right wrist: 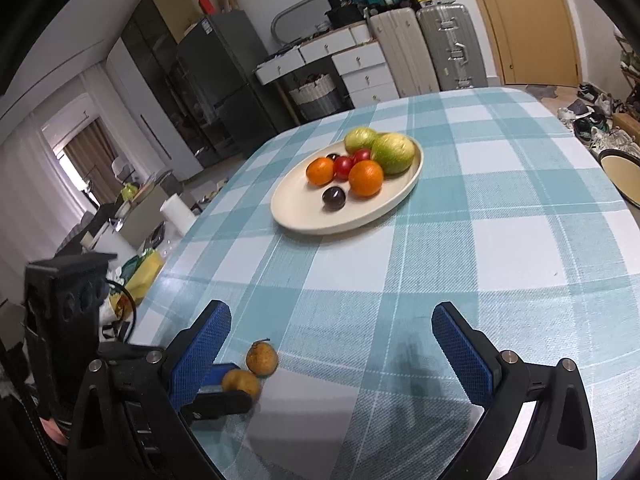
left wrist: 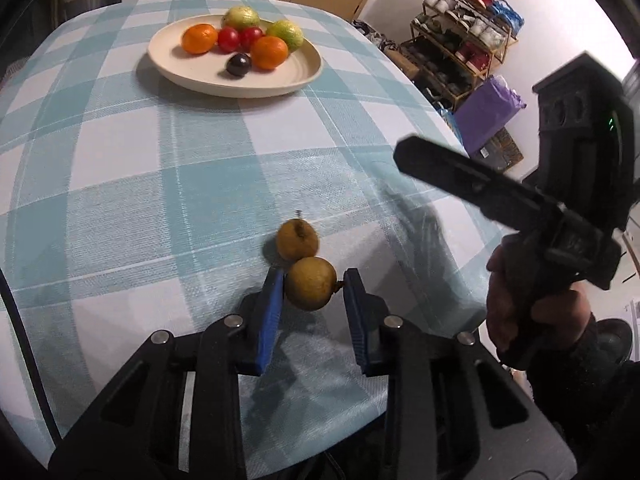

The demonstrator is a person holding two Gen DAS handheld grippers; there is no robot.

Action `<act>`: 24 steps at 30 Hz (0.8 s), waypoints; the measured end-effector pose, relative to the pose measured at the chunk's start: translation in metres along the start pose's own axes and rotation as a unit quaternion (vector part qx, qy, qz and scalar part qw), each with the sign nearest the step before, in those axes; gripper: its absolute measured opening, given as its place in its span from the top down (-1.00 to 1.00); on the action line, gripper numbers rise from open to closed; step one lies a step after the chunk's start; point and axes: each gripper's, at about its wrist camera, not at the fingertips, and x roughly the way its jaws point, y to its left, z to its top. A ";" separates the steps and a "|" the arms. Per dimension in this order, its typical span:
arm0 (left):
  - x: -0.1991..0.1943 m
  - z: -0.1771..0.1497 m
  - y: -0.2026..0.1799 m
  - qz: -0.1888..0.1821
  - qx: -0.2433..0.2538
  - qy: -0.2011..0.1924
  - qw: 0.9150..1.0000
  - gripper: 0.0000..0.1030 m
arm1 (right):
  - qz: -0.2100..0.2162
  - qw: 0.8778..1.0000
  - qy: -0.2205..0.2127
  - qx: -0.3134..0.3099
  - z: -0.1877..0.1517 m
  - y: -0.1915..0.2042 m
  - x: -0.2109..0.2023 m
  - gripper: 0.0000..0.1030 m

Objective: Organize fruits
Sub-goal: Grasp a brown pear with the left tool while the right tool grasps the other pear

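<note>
Pear [left wrist: 311,283] gripped in left gripper [left wrist: 314,286] jaws, stem toward right pad; right gripper [right wrist: 332,344] jaws wide, empty.

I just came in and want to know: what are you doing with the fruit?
A person is sorting fruit with two hand-held grippers. The left gripper has closed on a small round brown fruit on the blue checked tablecloth; a second brown fruit touches it. The right gripper hangs open and empty. The cream oval plate already holds oranges, red, green and dark fruit.

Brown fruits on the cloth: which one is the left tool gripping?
The nearer brown fruit, between the blue pads. The other brown fruit lies free behind it.
</note>
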 end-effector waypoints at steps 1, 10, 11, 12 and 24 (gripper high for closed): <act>-0.003 0.000 0.004 0.001 -0.006 -0.003 1.000 0.46 | 0.002 1.000 0.002 -0.001 -0.001 0.001 0.001 -0.99; -0.035 0.004 0.050 0.029 -0.057 -0.038 0.997 0.46 | 0.007 0.999 0.030 -0.022 -0.015 0.017 0.017 -0.99; -0.038 0.004 0.055 0.031 -0.061 -0.042 0.997 0.46 | 0.008 0.999 0.034 -0.028 -0.017 0.020 0.019 -0.99; -0.041 0.005 0.060 0.034 -0.065 -0.046 0.996 0.46 | 0.008 0.999 0.036 -0.031 -0.019 0.023 0.020 -0.99; -0.053 0.006 0.090 0.037 -0.092 -0.062 0.993 0.46 | 0.007 0.994 0.073 -0.078 -0.029 0.056 0.043 -0.80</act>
